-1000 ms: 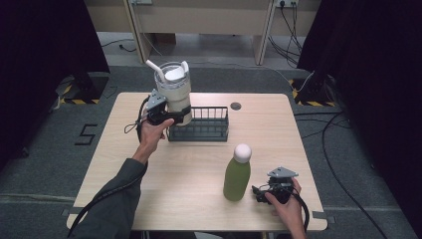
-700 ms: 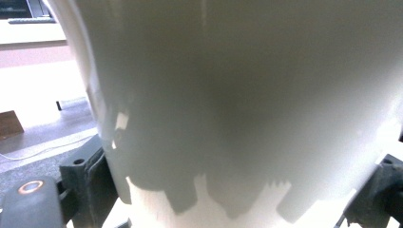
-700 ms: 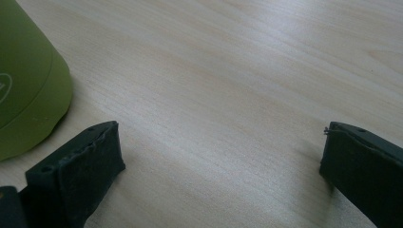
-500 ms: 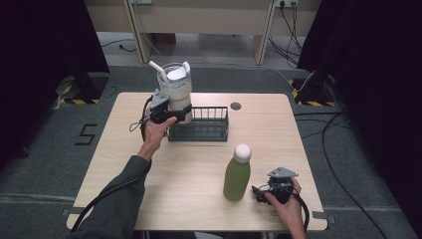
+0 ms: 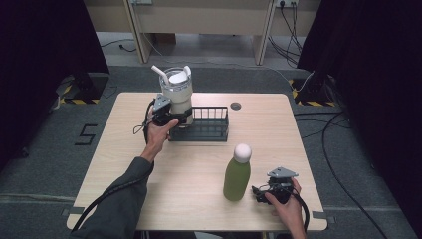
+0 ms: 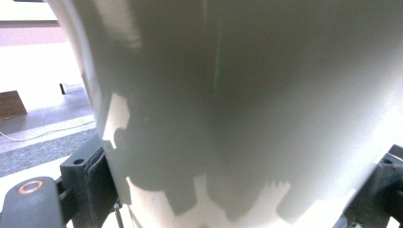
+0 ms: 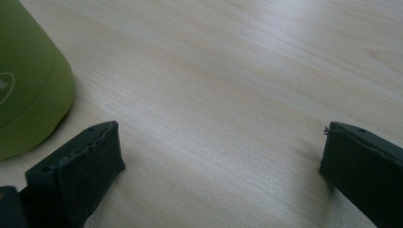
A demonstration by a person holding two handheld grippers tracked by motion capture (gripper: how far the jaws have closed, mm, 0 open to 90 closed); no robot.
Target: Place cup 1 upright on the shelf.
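Tumbler [image 5: 176, 96] in left hand-held gripper [image 5: 171, 118] — over rack [image 5: 209, 130]

We are seeing a cream tumbler [image 5: 177, 94] with a white straw [image 5: 158, 72]. We are also seeing a black wire basket [image 5: 206, 125], an olive-green bottle [image 5: 236, 177] with a white cap [image 5: 242, 152], and pale wood-grain table [image 5: 199, 164].

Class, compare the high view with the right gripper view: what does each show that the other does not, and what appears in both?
High view alone: the left claw shut on the white tumbler at the left end of the black wire rack, plus the green bottle's white cap.

Right gripper view alone: the right claw close up, jaws wide apart with nothing between them.

Both: the green bottle standing on the wooden table beside the right claw.
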